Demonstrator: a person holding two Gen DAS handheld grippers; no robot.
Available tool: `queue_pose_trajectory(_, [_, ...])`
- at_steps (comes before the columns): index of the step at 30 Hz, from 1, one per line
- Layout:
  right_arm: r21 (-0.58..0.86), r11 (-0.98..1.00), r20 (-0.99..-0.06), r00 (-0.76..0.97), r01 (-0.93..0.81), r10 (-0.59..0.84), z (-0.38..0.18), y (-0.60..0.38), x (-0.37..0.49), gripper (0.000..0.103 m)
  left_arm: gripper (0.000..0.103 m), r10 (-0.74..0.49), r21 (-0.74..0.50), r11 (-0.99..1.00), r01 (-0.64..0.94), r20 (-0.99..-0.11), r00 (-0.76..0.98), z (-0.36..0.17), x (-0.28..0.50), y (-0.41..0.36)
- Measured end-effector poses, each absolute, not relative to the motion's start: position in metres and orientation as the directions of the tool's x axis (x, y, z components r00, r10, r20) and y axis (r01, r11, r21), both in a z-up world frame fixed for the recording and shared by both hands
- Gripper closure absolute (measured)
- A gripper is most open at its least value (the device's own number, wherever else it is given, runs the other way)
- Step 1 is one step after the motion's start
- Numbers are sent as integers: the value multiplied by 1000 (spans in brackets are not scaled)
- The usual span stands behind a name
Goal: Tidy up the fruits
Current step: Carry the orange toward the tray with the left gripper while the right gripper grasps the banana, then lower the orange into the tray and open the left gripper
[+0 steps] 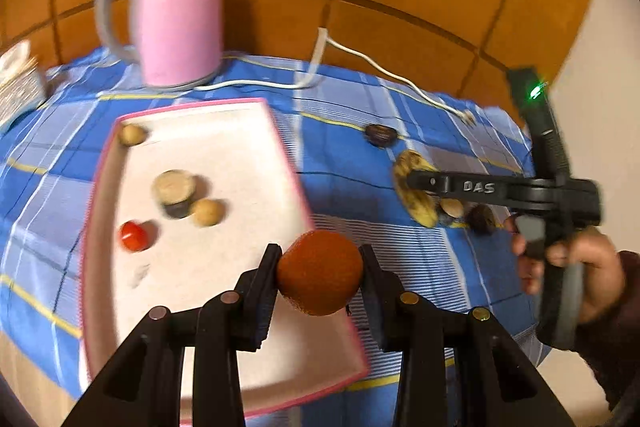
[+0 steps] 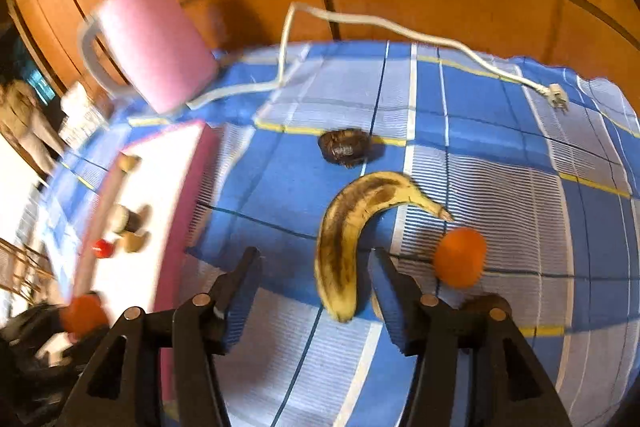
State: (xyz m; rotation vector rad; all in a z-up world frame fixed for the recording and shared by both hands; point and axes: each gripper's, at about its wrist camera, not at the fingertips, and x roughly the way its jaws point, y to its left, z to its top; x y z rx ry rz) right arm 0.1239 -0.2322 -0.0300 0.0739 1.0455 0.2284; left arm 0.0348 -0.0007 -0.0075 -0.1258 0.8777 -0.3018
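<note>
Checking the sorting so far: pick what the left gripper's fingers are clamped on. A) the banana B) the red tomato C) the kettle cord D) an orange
D: in the left wrist view the left gripper has its fingers pressed on both sides of an orange, held over the edge of the pink-rimmed tray.

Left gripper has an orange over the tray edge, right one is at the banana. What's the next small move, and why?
Probably carry the left gripper a little further over the tray and release there. Its pads clamp the orange right above the tray's near rim, with bare floor beside the small tomato. The right gripper is open around the banana, not yet gripping.
</note>
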Motion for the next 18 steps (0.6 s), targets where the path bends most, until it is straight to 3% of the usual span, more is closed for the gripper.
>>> queue_pose_trajectory(7, [77, 990, -901, 418, -114, 118, -59, -223, 150, 48, 64, -224, -245, 968, 58, -732, 644, -9, 30, 57])
queue_pose_trajectory(8, [81, 990, -904, 410, -117, 122, -62, -223, 152, 52, 64, -222, -254, 966, 45, -734, 642, -9, 34, 61])
queue_pose_trajectory(9, [84, 989, -907, 400, -124, 127, -64, -223, 154, 67, 64, -227, -265, 963, 37, -734, 641, -9, 38, 65])
queue_pose_trajectory(10, [70, 989, -912, 394, -128, 115, -67, -222, 155, 71, 64, -231, -277, 960, 29, -732, 641, -9, 43, 68])
queue_pose_trajectory(15, [49, 987, -910, 401, -153, 107, -72, -219, 152, 71, 64, -288, -373, 928, -3, -720, 631, -4, 80, 73])
queue_pose_trajectory(18, [84, 985, -906, 399, -151, 139, -73, -224, 152, 71, 64, -262, -345, 939, -7, -725, 637, -4, 107, 64])
